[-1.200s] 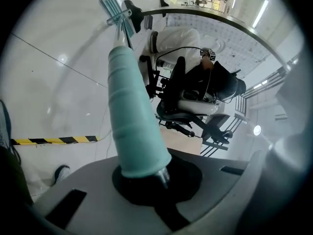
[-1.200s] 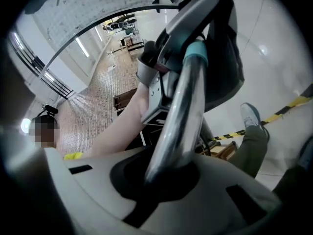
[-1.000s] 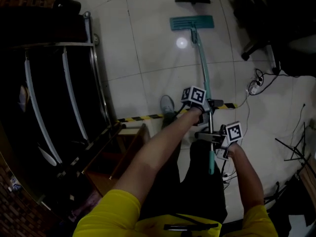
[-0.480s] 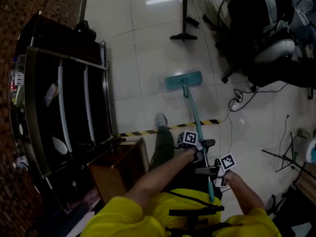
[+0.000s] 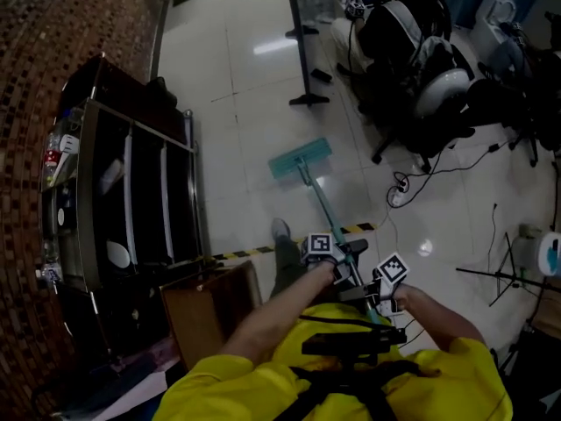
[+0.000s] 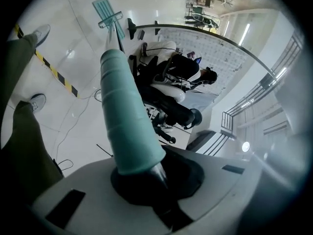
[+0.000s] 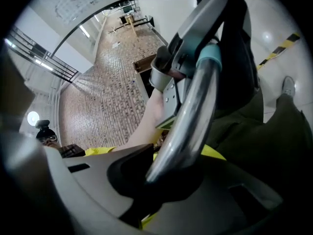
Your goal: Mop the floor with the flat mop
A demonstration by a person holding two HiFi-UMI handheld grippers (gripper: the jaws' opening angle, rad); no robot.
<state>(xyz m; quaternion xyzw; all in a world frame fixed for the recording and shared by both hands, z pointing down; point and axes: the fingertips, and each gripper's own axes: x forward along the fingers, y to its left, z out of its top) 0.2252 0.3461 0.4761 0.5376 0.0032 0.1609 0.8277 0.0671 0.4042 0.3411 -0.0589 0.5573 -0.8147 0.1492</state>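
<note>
The flat mop's teal head (image 5: 300,159) lies on the white tile floor, and its handle (image 5: 320,202) slants back toward me. My left gripper (image 5: 349,258) is shut on the handle's teal grip (image 6: 124,116), the higher hold toward the mop head (image 6: 108,10). Just behind it, close to my body, my right gripper (image 5: 373,295) holds the bare metal part of the handle (image 7: 190,111). Its jaws are opening slightly, with the tube still seated between them. Both grippers point roughly level.
A black shelf cabinet (image 5: 123,209) stands at the left with a wooden box (image 5: 210,310) beside it. Yellow-black tape (image 5: 254,251) crosses the floor by my shoe (image 5: 280,229). Office chairs (image 5: 421,68), a stand base (image 5: 307,99), floor cables (image 5: 403,191) and a tripod (image 5: 500,274) crowd the right.
Both grippers have risen with the handle and come closer to my body. The head view has lifted, so more of the room shows and the mop head sits lower in the picture.
</note>
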